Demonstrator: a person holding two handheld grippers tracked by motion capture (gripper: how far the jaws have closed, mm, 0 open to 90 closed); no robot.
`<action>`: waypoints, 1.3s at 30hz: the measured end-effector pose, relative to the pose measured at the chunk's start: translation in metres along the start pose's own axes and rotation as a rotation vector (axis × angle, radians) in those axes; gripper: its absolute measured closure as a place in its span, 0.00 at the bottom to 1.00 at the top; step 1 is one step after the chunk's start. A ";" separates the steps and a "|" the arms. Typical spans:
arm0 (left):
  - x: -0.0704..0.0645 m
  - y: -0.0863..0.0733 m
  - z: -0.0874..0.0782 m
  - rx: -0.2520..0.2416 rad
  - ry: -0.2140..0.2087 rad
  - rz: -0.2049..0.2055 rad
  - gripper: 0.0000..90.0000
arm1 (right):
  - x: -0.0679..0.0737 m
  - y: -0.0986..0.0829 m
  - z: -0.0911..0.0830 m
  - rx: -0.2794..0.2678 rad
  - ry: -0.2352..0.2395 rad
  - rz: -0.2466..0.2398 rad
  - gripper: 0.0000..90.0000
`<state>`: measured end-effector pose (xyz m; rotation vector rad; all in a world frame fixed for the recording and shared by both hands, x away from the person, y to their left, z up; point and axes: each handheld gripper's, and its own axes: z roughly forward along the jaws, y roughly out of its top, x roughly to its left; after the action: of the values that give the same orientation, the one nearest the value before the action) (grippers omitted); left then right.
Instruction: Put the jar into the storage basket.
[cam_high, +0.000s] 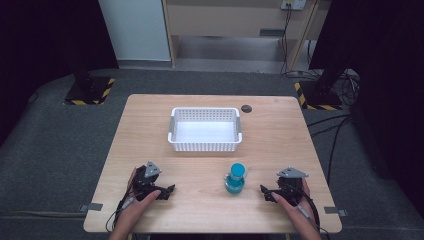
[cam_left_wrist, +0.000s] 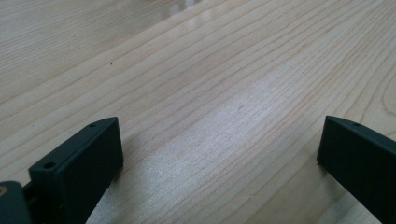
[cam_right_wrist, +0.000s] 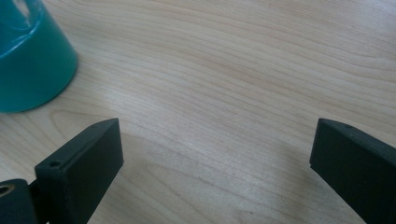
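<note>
Where visible overhead: basket (cam_high: 205, 145) beyond bottle (cam_high: 235, 178).

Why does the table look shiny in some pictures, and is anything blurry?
In the left gripper view, light bounces off the wooden table as a pale streak, and the left gripper jaws cast soft shadows. In the right gripper view, the teal bottle sits so close it looks a bit soft. In the high view, the white basket is bright while the room's edges stay dark.

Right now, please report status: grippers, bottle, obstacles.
Left gripper open, right gripper open, both empty. Teal bottle upright between them. White basket beyond, nothing blocking.
</note>
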<state>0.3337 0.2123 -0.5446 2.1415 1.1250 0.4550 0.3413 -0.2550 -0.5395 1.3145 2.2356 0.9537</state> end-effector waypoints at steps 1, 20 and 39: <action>0.000 0.000 0.000 0.000 0.000 0.000 0.00 | 0.002 0.000 -0.002 -0.001 0.007 -0.007 0.04; 0.000 0.000 0.000 0.000 0.000 0.000 0.00 | 0.024 0.000 -0.025 -0.033 0.067 -0.062 0.05; 0.000 0.000 0.000 0.000 0.000 0.000 0.00 | 0.040 0.006 -0.038 -0.048 0.105 -0.084 0.07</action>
<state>0.3337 0.2122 -0.5446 2.1410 1.1253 0.4552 0.3022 -0.2322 -0.5080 1.1651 2.3109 1.0607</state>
